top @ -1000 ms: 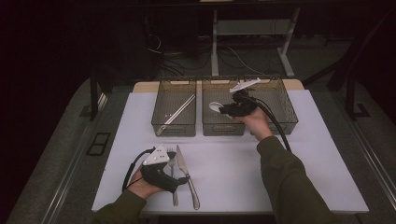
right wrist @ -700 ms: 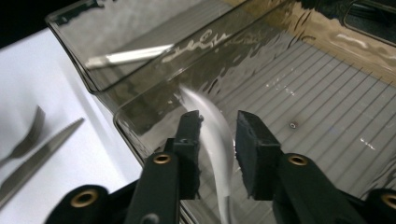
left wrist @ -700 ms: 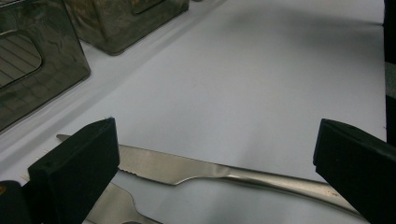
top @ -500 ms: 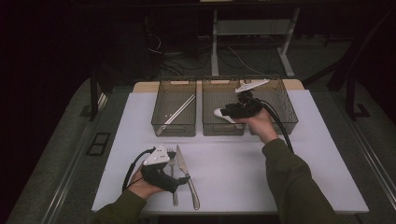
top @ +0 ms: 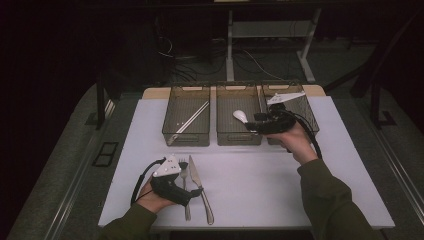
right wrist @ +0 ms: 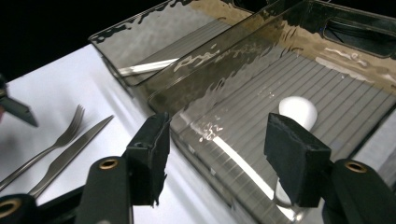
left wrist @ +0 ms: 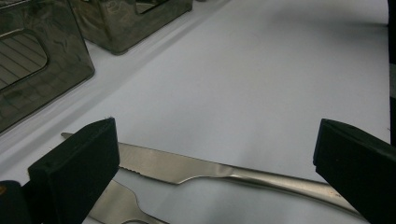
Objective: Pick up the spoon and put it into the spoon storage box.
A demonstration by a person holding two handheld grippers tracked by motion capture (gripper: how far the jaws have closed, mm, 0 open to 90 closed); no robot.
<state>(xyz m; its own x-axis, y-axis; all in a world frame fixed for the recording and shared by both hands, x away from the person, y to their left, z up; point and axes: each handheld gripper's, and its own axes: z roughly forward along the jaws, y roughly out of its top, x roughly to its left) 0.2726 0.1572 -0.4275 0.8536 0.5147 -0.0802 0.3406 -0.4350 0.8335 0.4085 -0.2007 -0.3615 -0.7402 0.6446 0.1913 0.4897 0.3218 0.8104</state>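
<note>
Our right tool (top: 255,123) hangs over the middle bin (top: 239,137), jaws just opening, empty. The white spoon (right wrist: 295,112) lies inside that bin. Our left tool (top: 192,192) rests low, jaws wide apart around the knife (left wrist: 210,169).

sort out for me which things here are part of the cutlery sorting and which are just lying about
In the job:
- white spoon in the middle bin
- knife and fork on the mat by the left gripper
- left bin holding chopsticks
- right bin
- right gripper, open

Lying about:
- cables on the floor
- table frame behind
</note>
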